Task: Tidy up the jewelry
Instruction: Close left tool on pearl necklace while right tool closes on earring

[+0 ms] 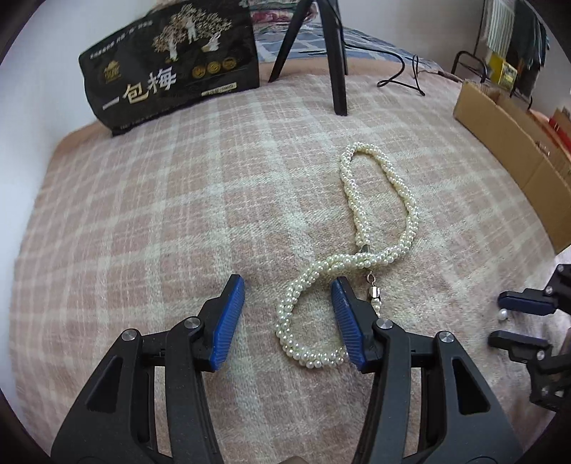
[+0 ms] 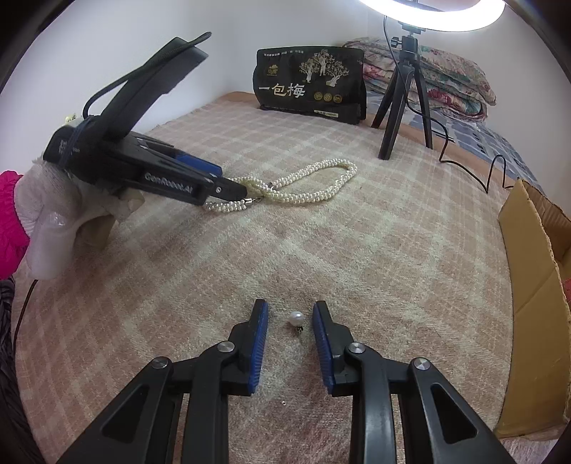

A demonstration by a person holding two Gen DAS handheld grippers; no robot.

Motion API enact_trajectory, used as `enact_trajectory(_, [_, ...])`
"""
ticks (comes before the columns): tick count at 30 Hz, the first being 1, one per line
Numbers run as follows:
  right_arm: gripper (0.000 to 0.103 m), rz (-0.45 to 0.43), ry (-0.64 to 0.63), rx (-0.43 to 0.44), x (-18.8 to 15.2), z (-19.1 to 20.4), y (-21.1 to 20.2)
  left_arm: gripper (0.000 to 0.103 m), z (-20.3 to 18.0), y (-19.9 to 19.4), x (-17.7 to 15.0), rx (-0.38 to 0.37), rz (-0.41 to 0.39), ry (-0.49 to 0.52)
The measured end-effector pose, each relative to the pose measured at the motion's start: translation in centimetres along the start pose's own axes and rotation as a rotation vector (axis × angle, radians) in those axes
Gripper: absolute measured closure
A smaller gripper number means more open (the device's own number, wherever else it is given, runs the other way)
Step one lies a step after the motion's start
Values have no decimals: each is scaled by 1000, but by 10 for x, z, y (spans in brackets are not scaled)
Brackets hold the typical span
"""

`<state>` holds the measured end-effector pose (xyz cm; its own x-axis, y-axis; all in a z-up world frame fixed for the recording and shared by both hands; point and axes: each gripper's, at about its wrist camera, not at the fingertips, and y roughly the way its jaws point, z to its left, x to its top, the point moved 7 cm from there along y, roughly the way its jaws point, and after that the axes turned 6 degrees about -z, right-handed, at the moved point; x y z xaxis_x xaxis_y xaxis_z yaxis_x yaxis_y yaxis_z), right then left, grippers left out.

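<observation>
A twisted pearl necklace (image 1: 385,200) lies in a figure-eight on the pink plaid blanket (image 1: 142,214). My left gripper (image 1: 288,282) stands open over its near loop. The right pad touches the strand beside the metal clasp (image 1: 373,292), while the left pad is well clear of it. In the right wrist view the necklace (image 2: 303,182) runs out from under the left gripper (image 2: 232,181), which a gloved hand (image 2: 53,221) holds. A single pearl earring (image 2: 296,317) lies on the blanket between the pads of my open right gripper (image 2: 289,305), with a gap on each side. The left wrist view shows that right gripper (image 1: 496,317) around the earring (image 1: 503,314).
A black printed bag (image 2: 310,85) stands at the far edge of the bed. Next to it is a tripod (image 2: 403,107) carrying a ring light (image 2: 431,18), with its cable (image 2: 474,167) trailing. A cardboard box (image 2: 531,271) lines the right side. Folded quilts (image 2: 446,71) lie behind.
</observation>
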<state>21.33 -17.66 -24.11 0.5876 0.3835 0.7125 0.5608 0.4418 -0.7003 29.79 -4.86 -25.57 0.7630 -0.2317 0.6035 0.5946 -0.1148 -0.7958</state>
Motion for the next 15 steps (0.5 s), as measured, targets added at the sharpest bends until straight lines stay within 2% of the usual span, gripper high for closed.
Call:
enact_trajectory(2, [77,1,-1,-2,0,0,1,65,-5,1,1,7,-15,20])
enact_trajectory(6, [77,1,-2,-3,0,0,1,94,-16,1,2,6,-35,56])
enact_trajectory(8, [77,1,-5,-7,-1,0,1,97,-18,0,2,-4,-33,56])
enact_trajectory(13, [82,2,-7,-13,-2,0,1,97,-4,-5,7,-77,-11,-81])
enact_trajectory(15, [86,2,-5,-15,-2,0,0,97,-2,-9,9,-87,-18,-104])
